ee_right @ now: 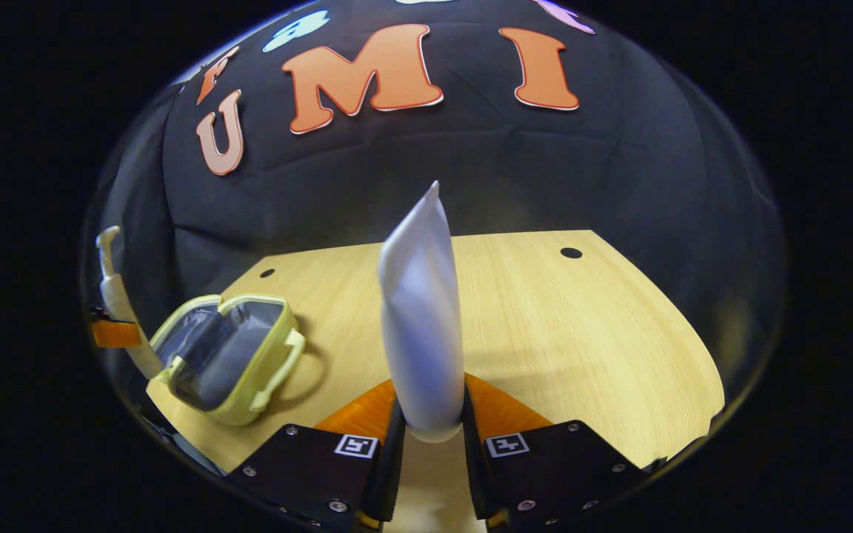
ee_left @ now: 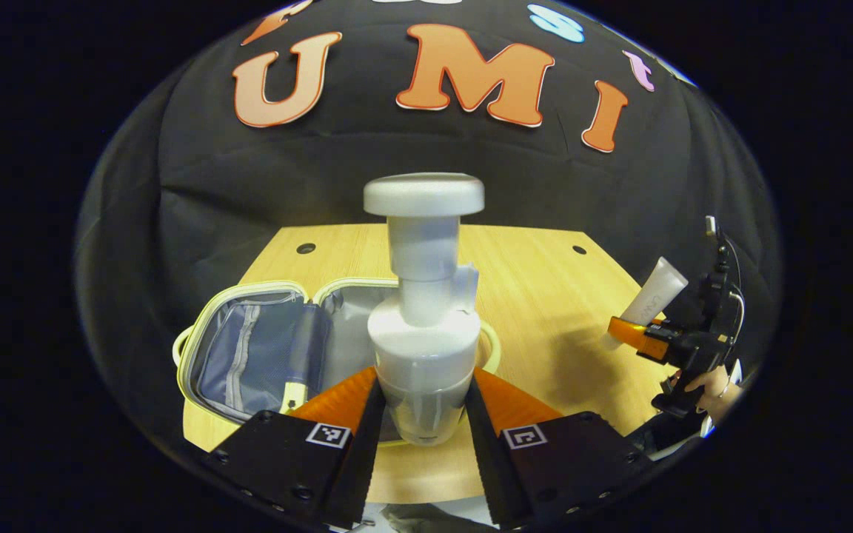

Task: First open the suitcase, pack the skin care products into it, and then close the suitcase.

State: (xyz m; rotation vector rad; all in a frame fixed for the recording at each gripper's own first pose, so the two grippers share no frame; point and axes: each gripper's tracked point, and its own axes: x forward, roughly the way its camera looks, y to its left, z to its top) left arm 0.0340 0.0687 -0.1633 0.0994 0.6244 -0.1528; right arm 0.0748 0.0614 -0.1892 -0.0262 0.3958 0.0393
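Left gripper: clenched on the pump bottle, both fingers pressed against its clear, rounded lower body.
Pump bottle: upright between the fingers; smooth white plastic collar, stepped neck, broad flat disc cap on top.
Suitcase: just beyond and left of the left gripper's fingertips, lying open on the table; small, rounded corners, pale yellow rim and handle, grey fabric lining with a zipped mesh pocket.
Right gripper: clamped on the tube, fingers squeezing its rounded lower end.
Tube: matte white, soft-looking, standing upright, tapering to a flat crimped tip.
Table: light wood grain, smooth, with small dark round holes; it lies past both grippers.
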